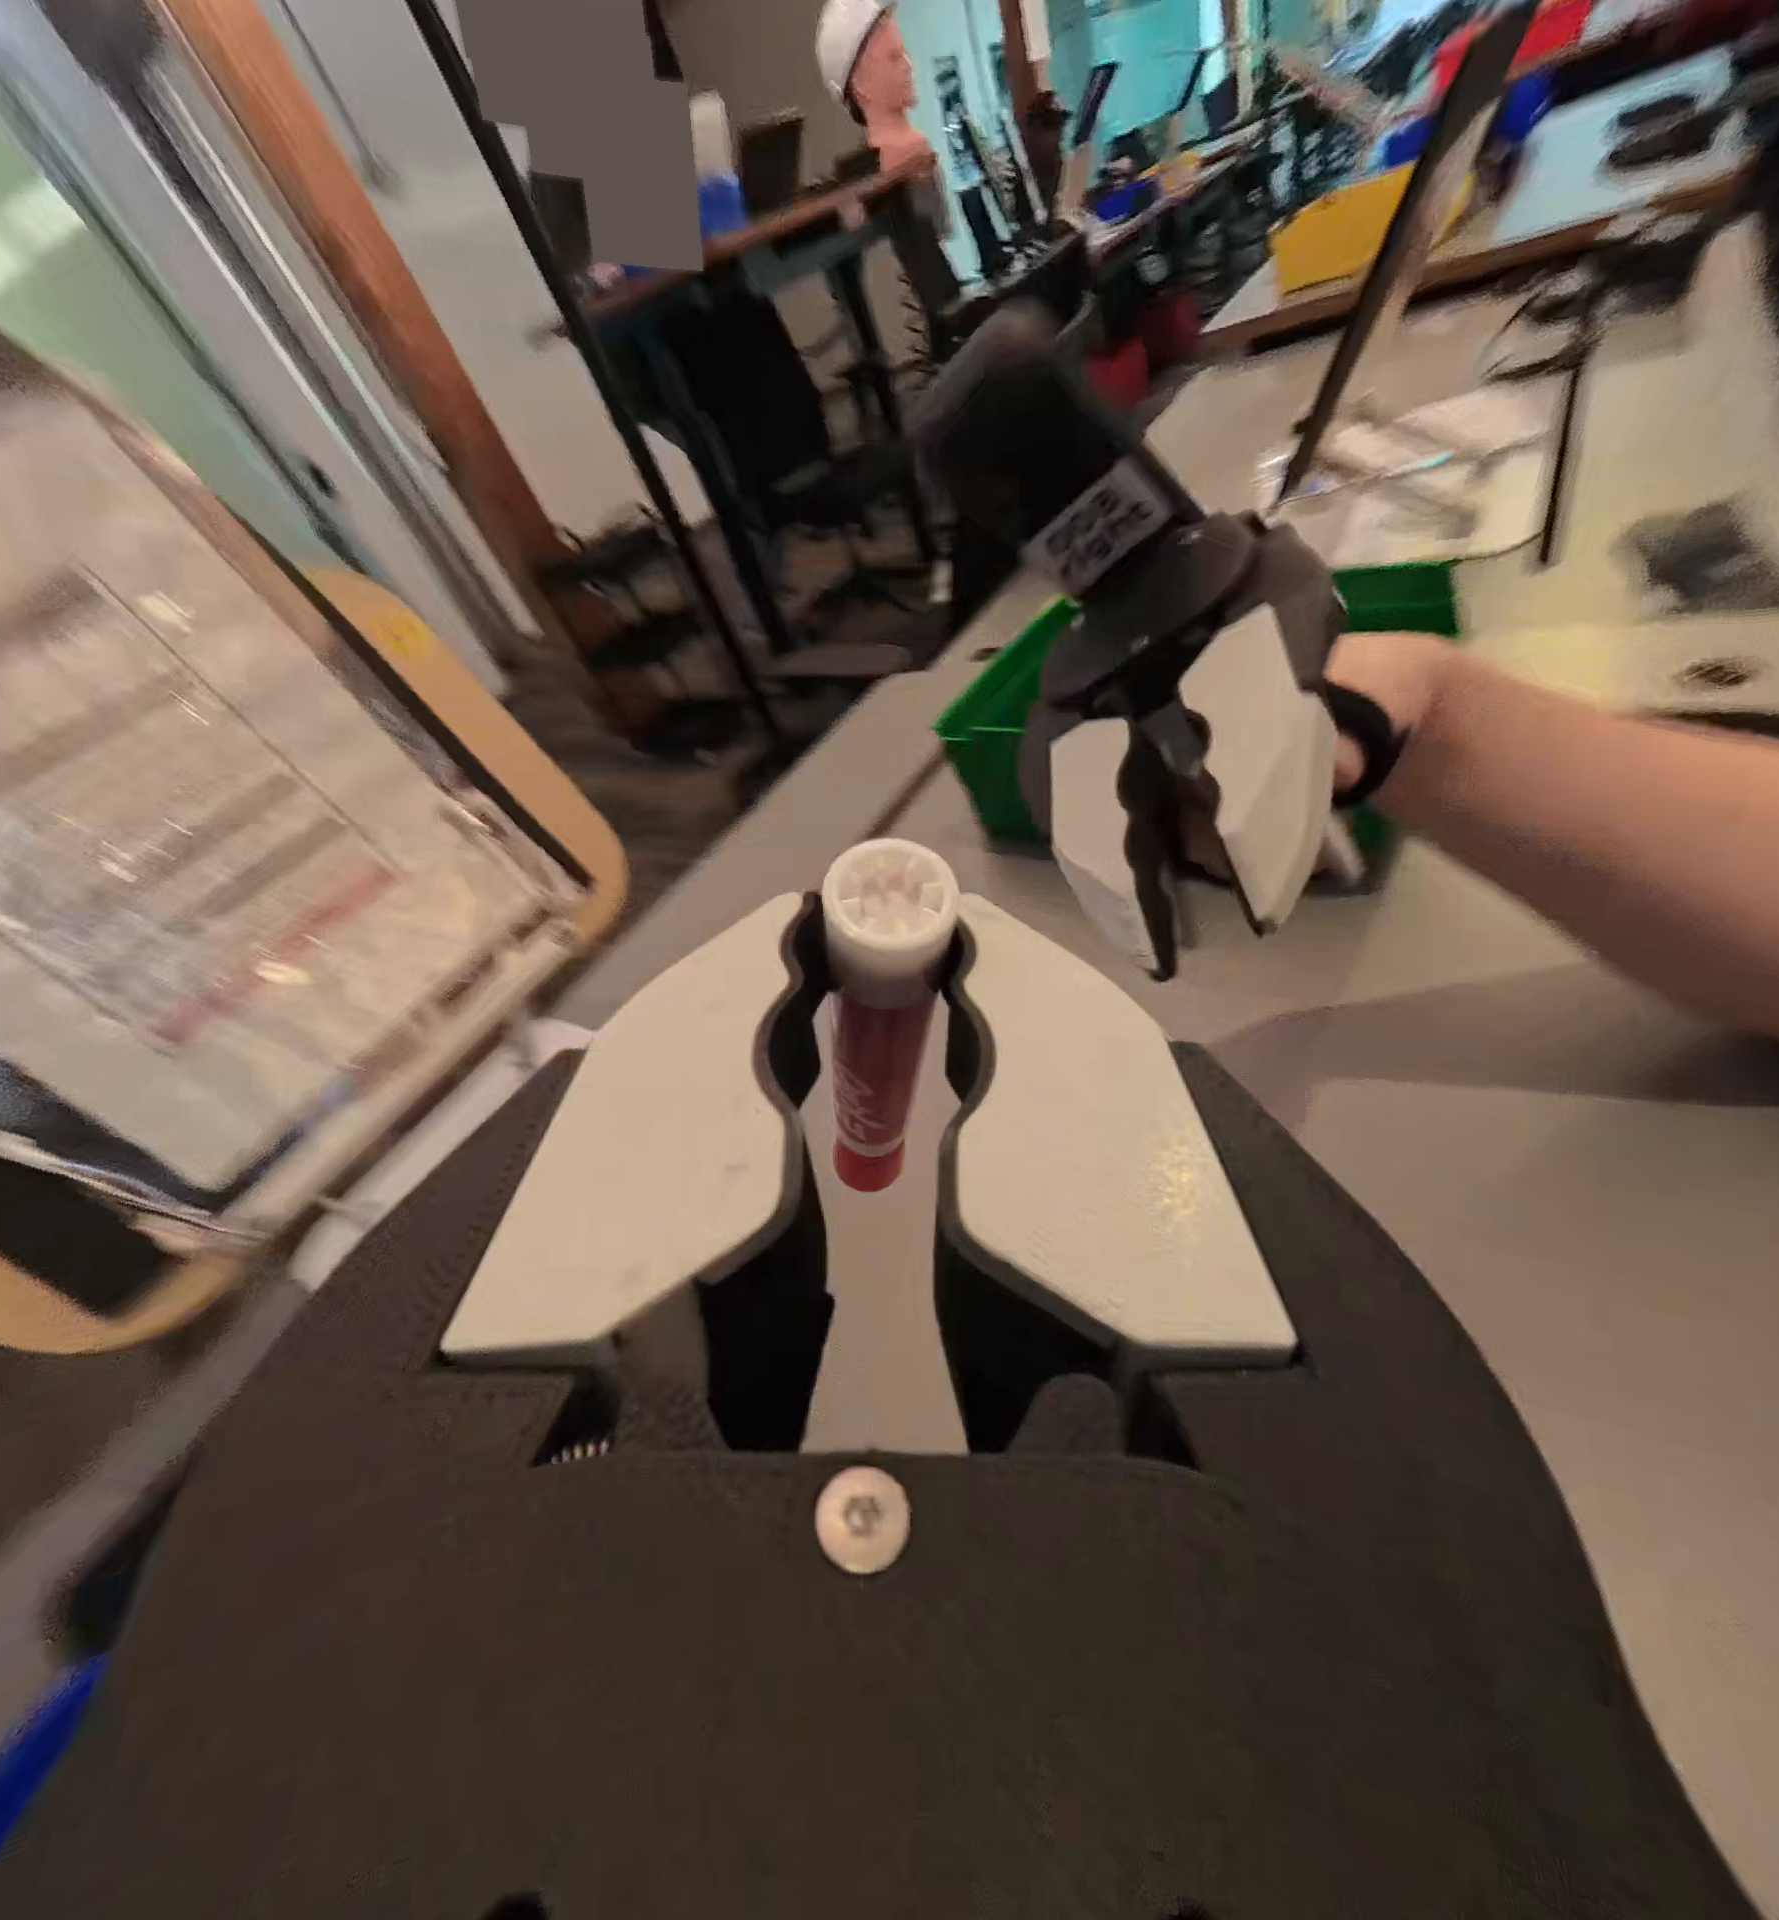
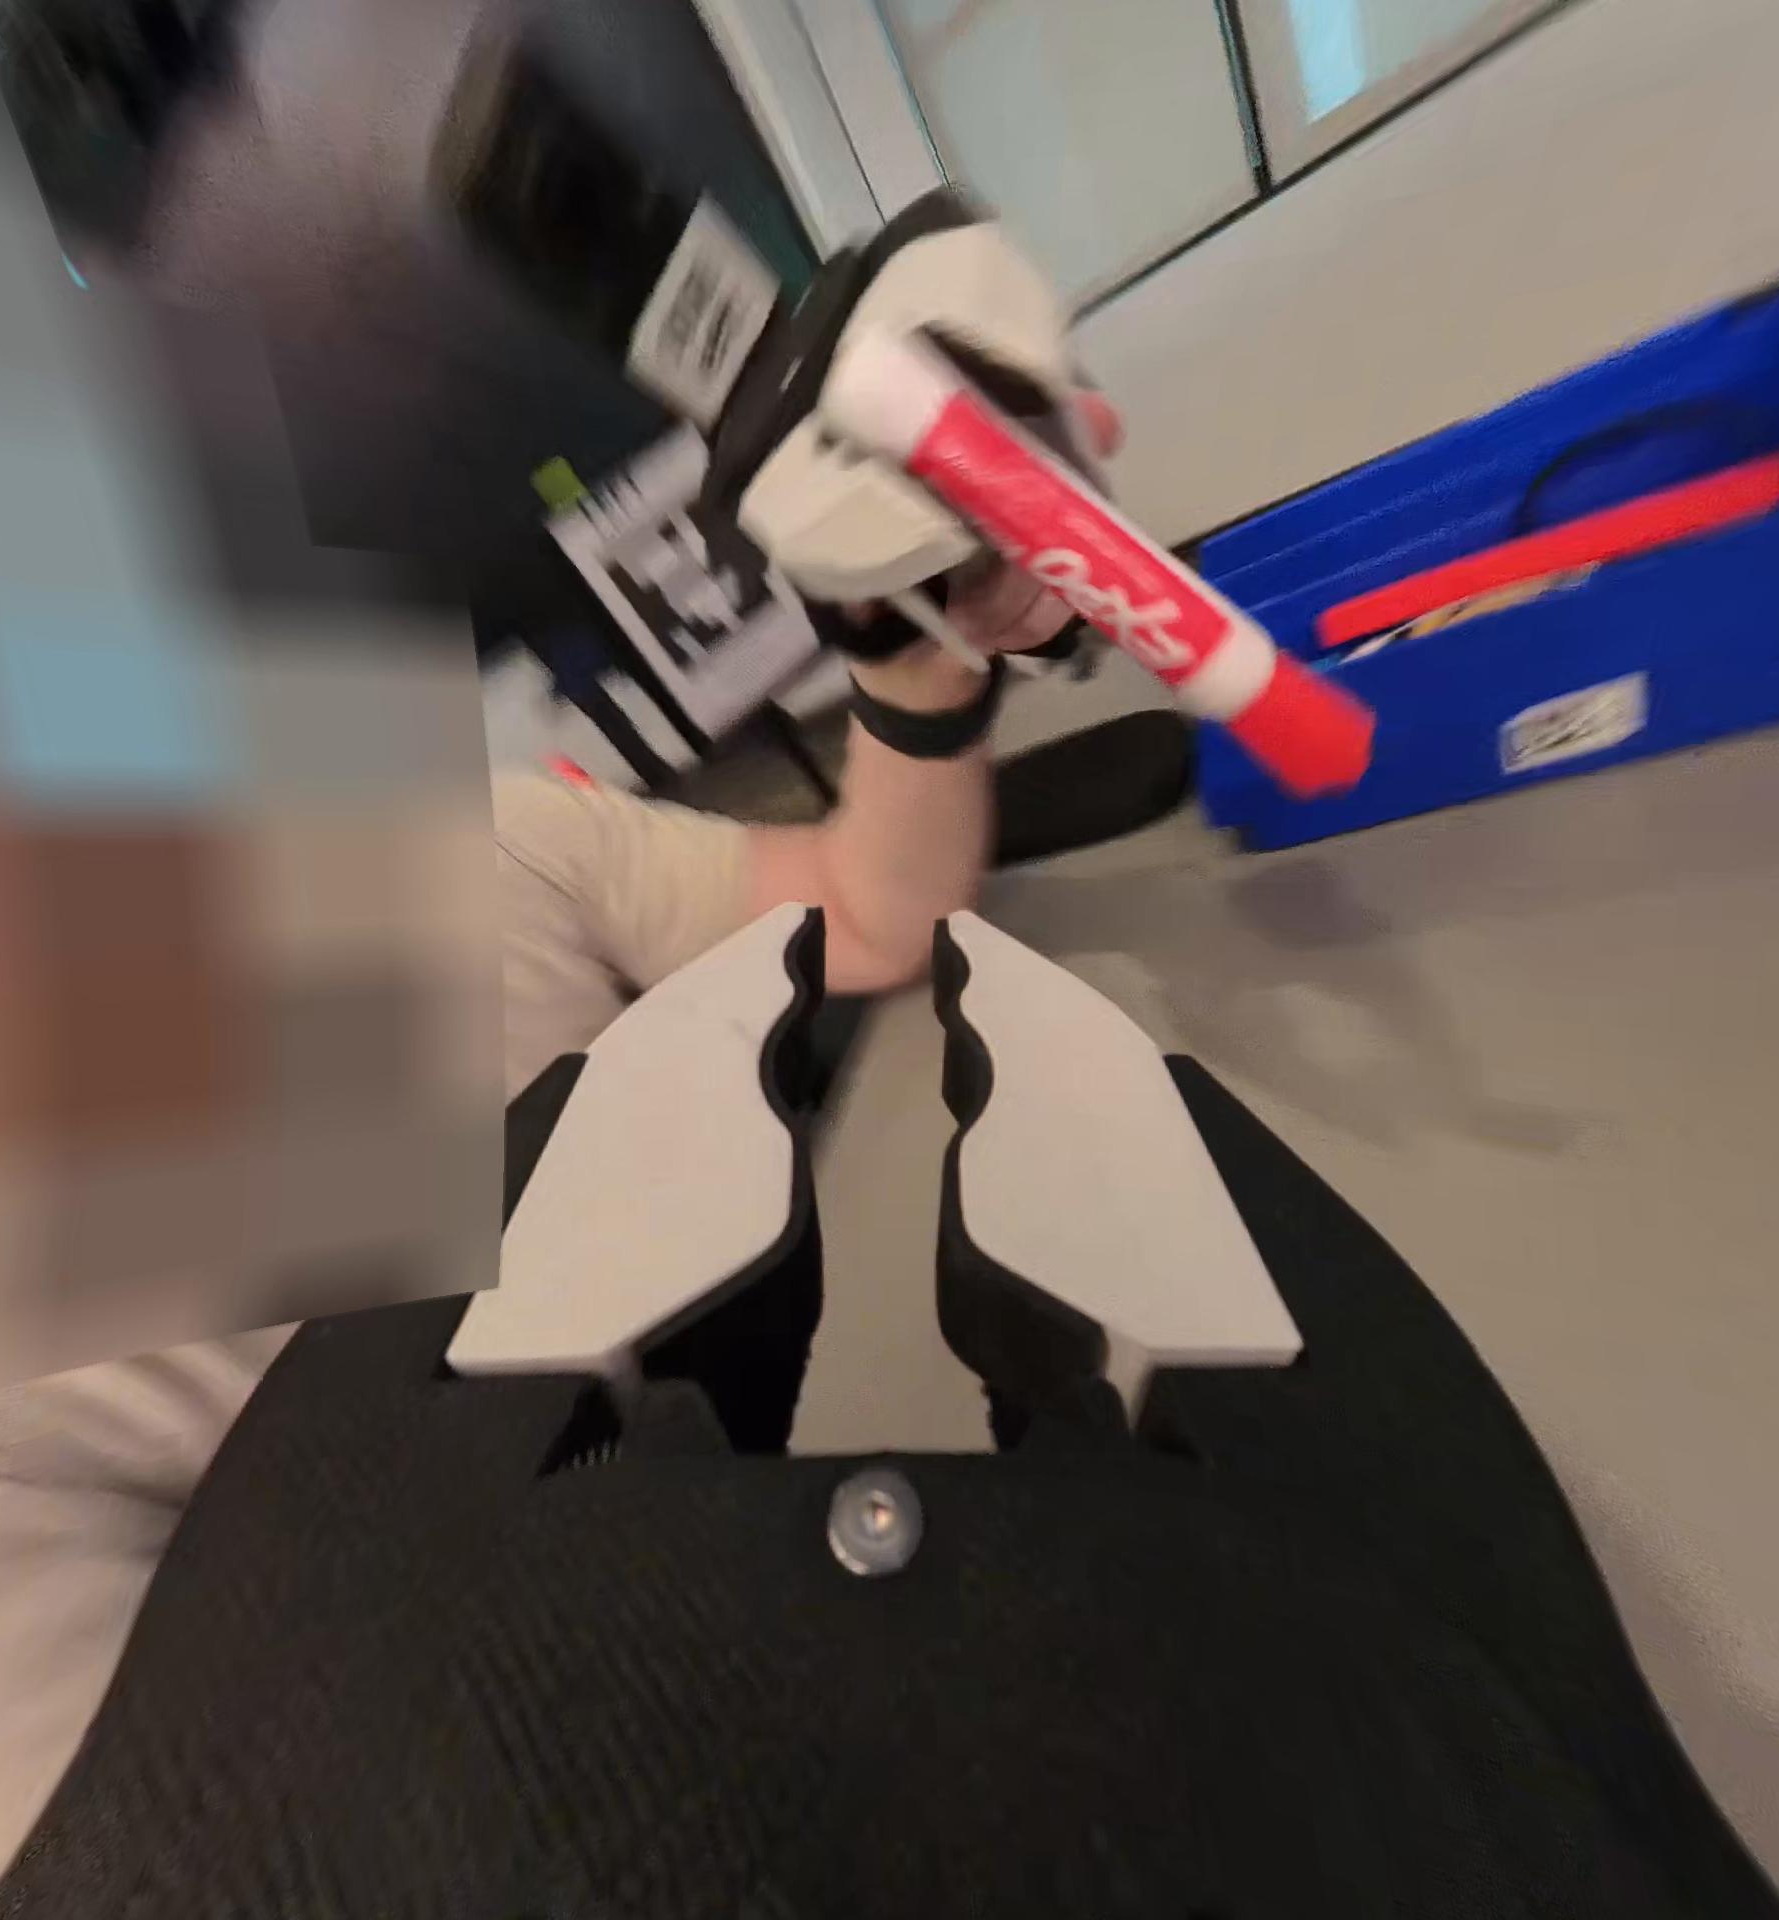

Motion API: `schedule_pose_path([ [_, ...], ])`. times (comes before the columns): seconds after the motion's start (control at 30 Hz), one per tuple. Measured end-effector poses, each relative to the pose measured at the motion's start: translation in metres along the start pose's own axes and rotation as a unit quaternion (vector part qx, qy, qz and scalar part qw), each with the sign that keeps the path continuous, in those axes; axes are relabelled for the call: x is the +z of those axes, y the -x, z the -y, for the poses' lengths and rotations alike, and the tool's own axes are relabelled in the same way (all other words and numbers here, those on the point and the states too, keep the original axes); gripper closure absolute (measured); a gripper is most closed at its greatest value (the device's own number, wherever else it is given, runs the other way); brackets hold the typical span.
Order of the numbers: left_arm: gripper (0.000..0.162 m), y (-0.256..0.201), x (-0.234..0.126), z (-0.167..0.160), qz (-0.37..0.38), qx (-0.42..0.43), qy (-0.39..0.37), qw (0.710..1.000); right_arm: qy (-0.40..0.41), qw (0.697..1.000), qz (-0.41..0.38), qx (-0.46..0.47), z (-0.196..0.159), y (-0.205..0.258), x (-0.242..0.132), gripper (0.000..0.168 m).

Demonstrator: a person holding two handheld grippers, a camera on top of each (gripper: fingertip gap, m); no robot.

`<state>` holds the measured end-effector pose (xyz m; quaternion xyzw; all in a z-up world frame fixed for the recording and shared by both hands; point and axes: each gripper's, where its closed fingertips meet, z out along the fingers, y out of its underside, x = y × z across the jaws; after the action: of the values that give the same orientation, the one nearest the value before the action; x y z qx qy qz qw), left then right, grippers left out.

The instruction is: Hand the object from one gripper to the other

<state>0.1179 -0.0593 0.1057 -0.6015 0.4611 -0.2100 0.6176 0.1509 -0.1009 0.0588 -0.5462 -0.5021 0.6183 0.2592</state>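
A red marker [image 1: 880,1060] with a white end and a red cap is clamped between the fingertips of my left gripper [image 1: 890,935], above the grey table. In the right wrist view the marker [image 2: 1072,540] sticks out sideways from the left gripper [image 2: 864,468], with its cap pointing down and to the right. My right gripper [image 2: 880,935] is slightly open and empty, and sits below and apart from the marker. It also shows in the left wrist view [image 1: 1165,894], ahead and to the right, with its fingers pointing down.
A green bin [image 1: 999,717] stands on the grey table [image 1: 1487,1299] behind the right gripper. A blue bin [image 2: 1591,644] holding a red item is at the right. A clear plastic box [image 1: 189,883] is to the left. A person's forearm [image 1: 1591,821] reaches in from the right.
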Motion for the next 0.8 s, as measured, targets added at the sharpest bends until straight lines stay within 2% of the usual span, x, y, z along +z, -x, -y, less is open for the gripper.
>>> schedule_pose_path([
  [0.03,0.142,-0.001,-0.002,-0.003,-0.034,-0.056,0.005,0.998,0.018,0.993,-0.047,-0.108,-0.002,-0.001,0.003,0.143],
  [0.07,0.142,-0.004,-0.004,-0.003,-0.075,-0.110,0.008,0.991,0.028,0.968,-0.100,-0.228,-0.002,-0.005,0.006,0.143],
  [0.1,0.142,-0.005,-0.006,-0.002,-0.107,-0.161,0.003,0.981,0.025,0.924,-0.156,-0.349,0.003,-0.009,0.006,0.140],
  [0.17,0.142,-0.006,-0.010,-0.003,-0.160,-0.244,0.001,0.957,-0.015,0.795,-0.287,-0.535,0.023,-0.017,-0.001,0.141],
  [0.2,0.142,-0.007,-0.010,-0.008,-0.176,-0.267,0.014,0.947,-0.014,0.735,-0.326,-0.594,0.027,-0.020,-0.002,0.141],
  [0.23,0.142,-0.008,-0.010,-0.014,-0.185,-0.287,0.031,0.939,0.011,0.691,-0.358,-0.628,0.025,-0.029,0.000,0.141],
  [0.3,0.142,-0.008,-0.009,-0.024,-0.205,-0.335,0.055,0.918,0.091,0.591,-0.406,-0.692,0.013,-0.051,0.008,0.118],
  [0.33,0.142,-0.008,-0.009,-0.028,-0.217,-0.360,0.064,0.905,0.114,0.530,-0.419,-0.728,0.009,-0.056,0.013,0.115],
  [0.37,0.142,-0.008,-0.008,-0.030,-0.229,-0.381,0.066,0.893,0.112,0.483,-0.421,-0.759,0.005,-0.055,0.022,0.116],
  [0.4,0.142,-0.009,-0.008,-0.030,-0.247,-0.399,0.062,0.881,0.099,0.458,-0.416,-0.779,0.002,-0.051,0.032,0.116],
  [0.47,0.142,-0.010,-0.005,-0.032,-0.274,-0.433,0.062,0.856,0.074,0.433,-0.404,-0.802,-0.004,-0.042,0.050,0.115],
  [0.57,0.142,-0.014,0.002,-0.040,-0.306,-0.469,0.069,0.826,0.055,0.361,-0.428,-0.827,0.002,-0.030,0.059,0.115],
  [0.6,0.141,-0.015,0.006,-0.041,-0.312,-0.480,0.068,0.817,0.062,0.357,-0.424,-0.830,0.000,-0.030,0.061,0.119],
  [0.67,0.140,-0.016,0.007,-0.038,-0.338,-0.498,0.054,0.797,0.062,0.355,-0.418,-0.834,-0.002,-0.027,0.062,0.144],
  [0.7,0.140,-0.014,0.009,-0.040,-0.332,-0.496,0.051,0.801,0.060,0.361,-0.419,-0.831,-0.001,-0.026,0.060,0.146],
  [0.77,0.134,-0.005,0.016,-0.044,-0.293,-0.464,0.041,0.835,0.057,0.405,-0.421,-0.810,0.003,-0.024,0.056,0.148],
  [0.8,0.122,0.003,0.018,-0.042,-0.267,-0.442,0.025,0.856,0.050,0.442,-0.417,-0.793,0.005,-0.022,0.054,0.148],
])
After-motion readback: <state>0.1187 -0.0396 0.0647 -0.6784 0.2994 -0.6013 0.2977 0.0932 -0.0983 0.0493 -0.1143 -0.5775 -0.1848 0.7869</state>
